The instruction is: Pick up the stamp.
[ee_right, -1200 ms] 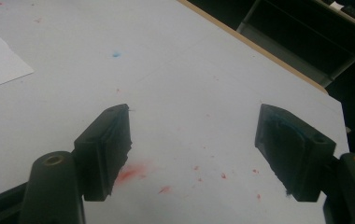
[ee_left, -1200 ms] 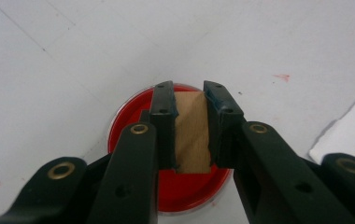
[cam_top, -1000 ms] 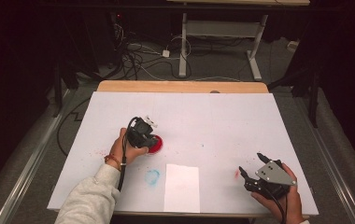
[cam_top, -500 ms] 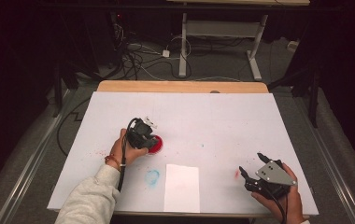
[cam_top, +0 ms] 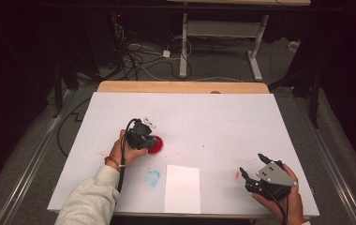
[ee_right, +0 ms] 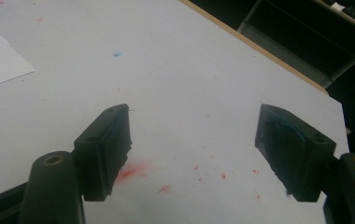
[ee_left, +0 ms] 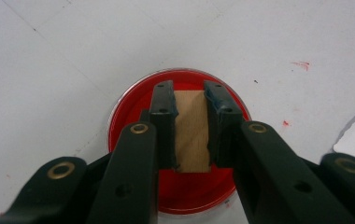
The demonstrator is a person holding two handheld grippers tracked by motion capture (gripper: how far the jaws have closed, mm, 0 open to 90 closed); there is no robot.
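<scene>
A small wooden block stands clamped between the two pads of the left claw, held over a round dish of red paint that sits in the lower middle of the left gripper view. From above, that same dish lies left of centre on the white desk, with the left claw pointing down into it and the person's left hand wrapped around its body, a pale grey sleeve running off the bottom edge. Just below and right of the dish there is a blue smear, and beside it a white sheet of paper lies flat near the front edge. Well apart, at the lower right of the high view, the right claw rests in the right hand with its jaws standing wide apart and nothing between them. A red smudge marks the desk just to its left, and in the right gripper view red specks are scattered on the desk between its black jaws.
</scene>
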